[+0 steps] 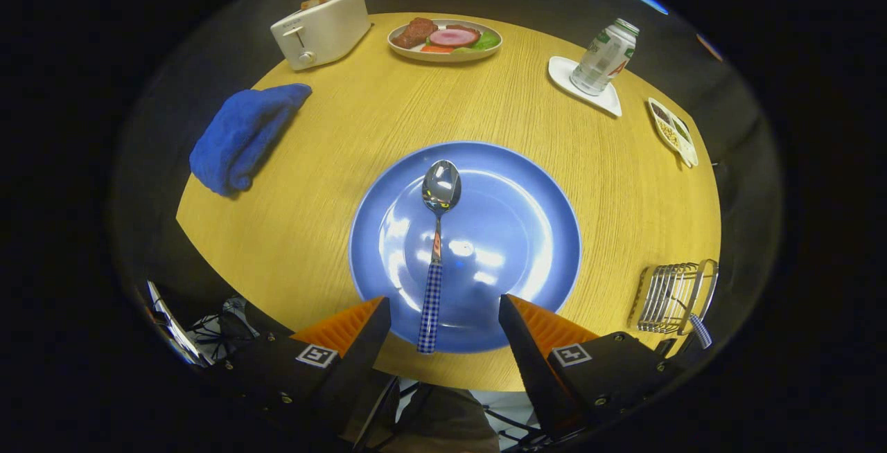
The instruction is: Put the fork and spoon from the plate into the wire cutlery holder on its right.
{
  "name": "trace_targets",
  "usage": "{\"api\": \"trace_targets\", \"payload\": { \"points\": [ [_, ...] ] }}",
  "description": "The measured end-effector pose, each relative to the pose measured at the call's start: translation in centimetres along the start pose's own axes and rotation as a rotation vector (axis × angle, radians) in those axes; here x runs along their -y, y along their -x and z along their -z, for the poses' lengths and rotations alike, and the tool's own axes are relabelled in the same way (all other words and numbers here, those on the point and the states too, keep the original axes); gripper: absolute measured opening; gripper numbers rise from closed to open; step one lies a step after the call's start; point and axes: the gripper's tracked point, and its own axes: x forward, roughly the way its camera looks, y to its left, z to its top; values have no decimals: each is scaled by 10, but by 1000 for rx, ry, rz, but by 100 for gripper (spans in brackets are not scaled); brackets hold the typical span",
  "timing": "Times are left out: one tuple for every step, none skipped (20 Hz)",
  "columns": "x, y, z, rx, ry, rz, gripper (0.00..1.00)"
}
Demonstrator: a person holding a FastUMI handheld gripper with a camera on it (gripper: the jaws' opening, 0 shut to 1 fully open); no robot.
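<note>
Right now the claw (443, 311) is spread wide and holds nothing. Its two fingers (360, 328) hang over the near edge of the counter (332, 183), one on each side of the spoon's handle, and they do not touch it.

The spoon (436, 231) lies on the blue plate (527, 231). Its shiny bowl points away from the claw, toward the middle of the counter. Its handle has a blue and white check pattern, and the end of it sticks out a little past the plate's near rim. The plate sits close to the near edge of the counter.

The wire cutlery holder (672, 297) lies tipped on its side by the right edge of the counter, well apart from the plate. A checked handle (701, 332) like the spoon's pokes out beside it at the counter's edge. I cannot tell if this is the fork.

A blue towel (242, 134) is bunched up at the left edge. At the far edge are a white toaster (320, 29) and a plate of food (447, 39). Near the far right edge a bottle (606, 57) stands on a white coaster (585, 89), and a small dish with sections (672, 131) sits just beside them.
</note>
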Motion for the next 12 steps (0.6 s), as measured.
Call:
{"api": "trace_targets", "payload": {
  "points": [
    [-2, -4, 1, -9, -1, -14, 96],
    [-2, -9, 3, -17, 0, -22, 96],
    [-2, -10, 5, -28, 0, -28, 86],
    [-1, -9, 5, -36, 2, -31, 80],
    [-1, -14, 7, -44, 5, -36, 78],
    [-2, -18, 9, -51, 10, -51, 78],
    [-3, -16, 7, -59, 7, -56, 63],
    [-2, -22, 10, -70, 14, -57, 49],
    [-2, -21, 9, -76, 24, -56, 44],
    [-1, -22, 8, -74, 28, -57, 43],
    [0, -22, 8, -79, 33, -57, 45],
    [1, -24, 9, -87, 38, -59, 45]
  ]
}}
